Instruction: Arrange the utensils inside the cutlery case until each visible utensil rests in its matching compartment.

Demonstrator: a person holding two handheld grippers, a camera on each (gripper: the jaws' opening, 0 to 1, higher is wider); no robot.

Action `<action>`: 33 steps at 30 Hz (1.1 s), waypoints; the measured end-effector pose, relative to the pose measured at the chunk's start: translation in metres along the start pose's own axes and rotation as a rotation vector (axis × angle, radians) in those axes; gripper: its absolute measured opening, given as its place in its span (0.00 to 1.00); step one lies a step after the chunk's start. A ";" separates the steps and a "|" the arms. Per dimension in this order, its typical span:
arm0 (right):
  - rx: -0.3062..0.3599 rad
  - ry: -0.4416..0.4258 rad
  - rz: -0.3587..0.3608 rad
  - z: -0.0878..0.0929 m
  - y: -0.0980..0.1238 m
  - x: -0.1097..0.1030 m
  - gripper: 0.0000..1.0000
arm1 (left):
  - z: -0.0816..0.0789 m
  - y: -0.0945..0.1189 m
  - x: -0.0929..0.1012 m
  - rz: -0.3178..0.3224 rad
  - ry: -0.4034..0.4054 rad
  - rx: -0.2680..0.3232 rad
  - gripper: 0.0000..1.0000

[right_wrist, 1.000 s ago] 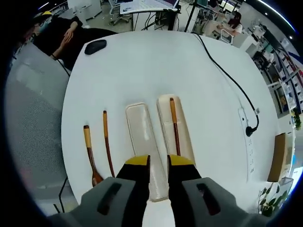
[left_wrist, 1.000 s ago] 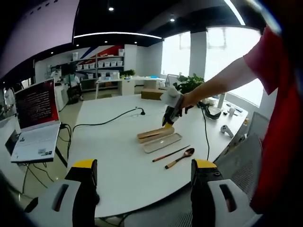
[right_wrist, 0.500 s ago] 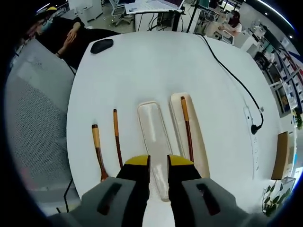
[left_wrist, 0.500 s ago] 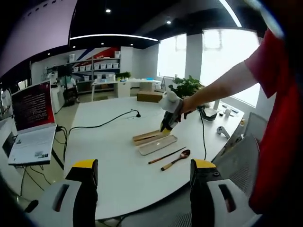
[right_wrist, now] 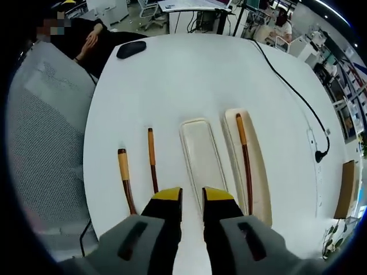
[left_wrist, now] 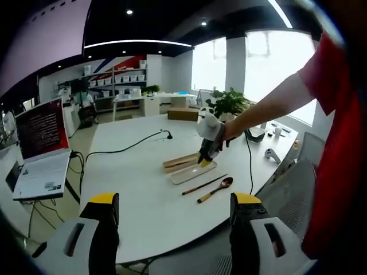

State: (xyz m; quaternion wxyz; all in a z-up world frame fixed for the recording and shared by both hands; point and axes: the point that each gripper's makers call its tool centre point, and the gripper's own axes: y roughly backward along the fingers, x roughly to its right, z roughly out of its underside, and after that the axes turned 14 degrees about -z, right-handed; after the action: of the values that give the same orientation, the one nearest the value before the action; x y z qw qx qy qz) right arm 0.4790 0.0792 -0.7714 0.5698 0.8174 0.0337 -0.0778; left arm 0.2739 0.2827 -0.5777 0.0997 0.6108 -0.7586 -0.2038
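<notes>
R gripper [right_wrist: 192, 197], jaws narrow & empty, slid from case base [right_wrist: 248, 166] toward loose chopstick [right_wrist: 152, 168] & spoon [right_wrist: 126, 184]; L gripper [left_wrist: 170, 201] wide, idle

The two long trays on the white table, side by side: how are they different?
The wooden tray is tan and holds one brown utensil lying along it; the pale tray beside it is whitish with nothing in it. The wooden tray lies farther from the two loose utensils. Both are long, narrow, round-cornered and lie parallel.
</notes>
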 end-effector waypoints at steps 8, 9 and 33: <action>-0.006 0.004 -0.019 0.000 -0.012 -0.010 0.10 | 0.002 0.001 -0.001 -0.006 0.002 -0.004 0.81; -0.007 0.005 -0.022 0.000 -0.013 -0.010 0.10 | 0.003 0.001 -0.001 -0.006 0.002 -0.005 0.81; -0.033 0.006 -0.075 0.007 -0.054 -0.039 0.09 | 0.005 0.002 -0.004 -0.015 -0.003 -0.011 0.81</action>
State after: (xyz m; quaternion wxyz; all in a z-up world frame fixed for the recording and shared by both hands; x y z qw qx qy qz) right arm 0.4324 0.0931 -0.8175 0.5798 0.8063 0.0672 -0.0961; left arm 0.2714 0.2879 -0.5809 0.1004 0.6157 -0.7530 -0.2094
